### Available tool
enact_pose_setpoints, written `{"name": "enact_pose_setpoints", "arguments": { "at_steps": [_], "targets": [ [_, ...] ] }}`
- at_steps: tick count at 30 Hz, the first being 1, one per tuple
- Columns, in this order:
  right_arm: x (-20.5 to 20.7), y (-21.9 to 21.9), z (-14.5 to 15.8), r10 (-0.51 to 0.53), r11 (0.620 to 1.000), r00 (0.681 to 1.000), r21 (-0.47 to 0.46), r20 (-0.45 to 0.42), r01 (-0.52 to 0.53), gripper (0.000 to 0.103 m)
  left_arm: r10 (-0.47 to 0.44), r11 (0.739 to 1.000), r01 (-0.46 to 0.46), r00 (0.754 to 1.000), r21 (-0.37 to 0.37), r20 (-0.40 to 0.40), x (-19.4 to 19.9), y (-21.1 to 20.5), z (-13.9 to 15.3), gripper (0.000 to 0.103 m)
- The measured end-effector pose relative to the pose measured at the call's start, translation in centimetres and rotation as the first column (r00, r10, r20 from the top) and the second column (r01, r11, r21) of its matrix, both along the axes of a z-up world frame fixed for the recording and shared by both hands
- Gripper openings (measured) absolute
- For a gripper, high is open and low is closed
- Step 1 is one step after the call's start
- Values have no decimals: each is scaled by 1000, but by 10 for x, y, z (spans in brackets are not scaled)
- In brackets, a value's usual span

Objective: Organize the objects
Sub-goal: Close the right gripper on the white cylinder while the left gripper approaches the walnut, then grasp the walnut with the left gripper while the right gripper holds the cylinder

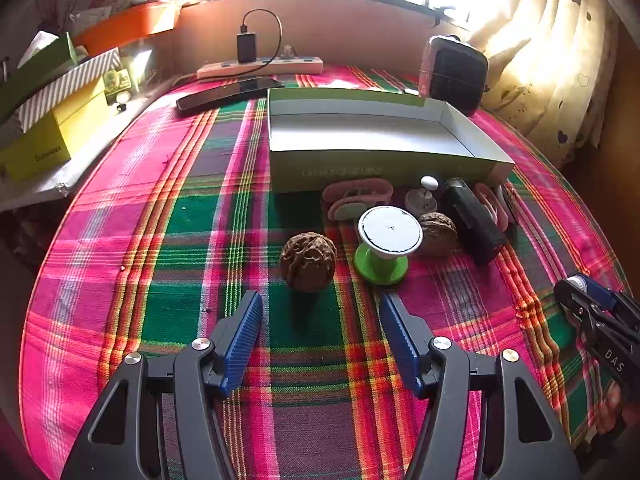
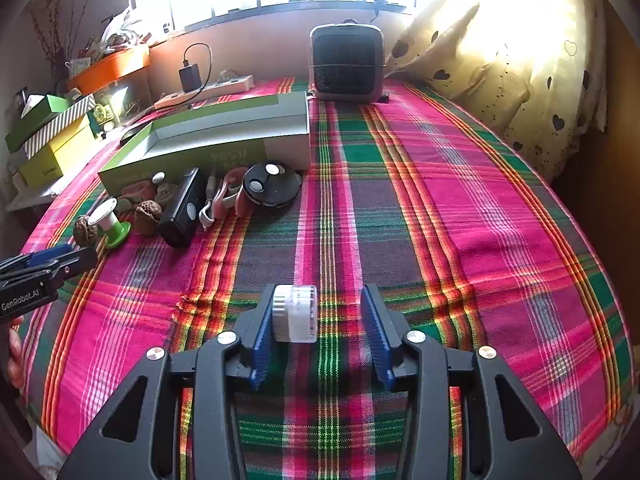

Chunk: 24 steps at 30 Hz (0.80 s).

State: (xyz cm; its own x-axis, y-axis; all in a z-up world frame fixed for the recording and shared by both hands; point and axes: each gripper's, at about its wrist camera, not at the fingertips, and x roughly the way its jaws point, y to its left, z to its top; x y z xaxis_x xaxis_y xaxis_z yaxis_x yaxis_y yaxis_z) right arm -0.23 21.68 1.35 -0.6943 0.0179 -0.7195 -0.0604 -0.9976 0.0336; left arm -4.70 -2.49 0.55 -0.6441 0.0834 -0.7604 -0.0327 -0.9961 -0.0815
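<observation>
The right claw (image 2: 320, 324) stands half-closed with a small clear jar (image 2: 295, 313) against its left pad only, the box (image 2: 224, 136) far ahead-left; the left claw (image 1: 320, 320) gapes wide, nearer the walnut (image 1: 308, 261).

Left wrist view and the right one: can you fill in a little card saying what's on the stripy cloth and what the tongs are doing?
Cloth: pink and green checks
Box: open, looks empty
In front of box: near walnut, far walnut, green spool, black case, other small bits
Left tongs: open, nothing between them, near walnut just ahead
Right tongs: open, small white cap against one pad, other pad apart
</observation>
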Motion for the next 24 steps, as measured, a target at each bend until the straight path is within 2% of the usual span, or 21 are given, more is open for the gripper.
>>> {"name": "enact_pose_setpoints", "arguments": {
  "at_steps": [4, 12, 17, 24],
  "targets": [
    [-2, -1, 1, 10, 1000, 1000, 3, 8, -10, 20, 0, 1000, 0, 1000, -14, 1, -6, 0, 1, 60],
    [-10, -7, 3, 41, 999, 999, -1, 11, -41, 20, 27, 1000, -28, 1000, -15, -10, -17, -9, 3, 60],
    [-19, -10, 6, 53, 999, 999, 1, 12, -53, 20, 45, 999, -45, 999, -11, 2, -26, -14, 1, 55],
    [-30, -14, 6, 72, 997, 997, -8, 17, -72, 20, 31, 999, -31, 999, -23, 8, -31, -13, 2, 41]
  ]
}}
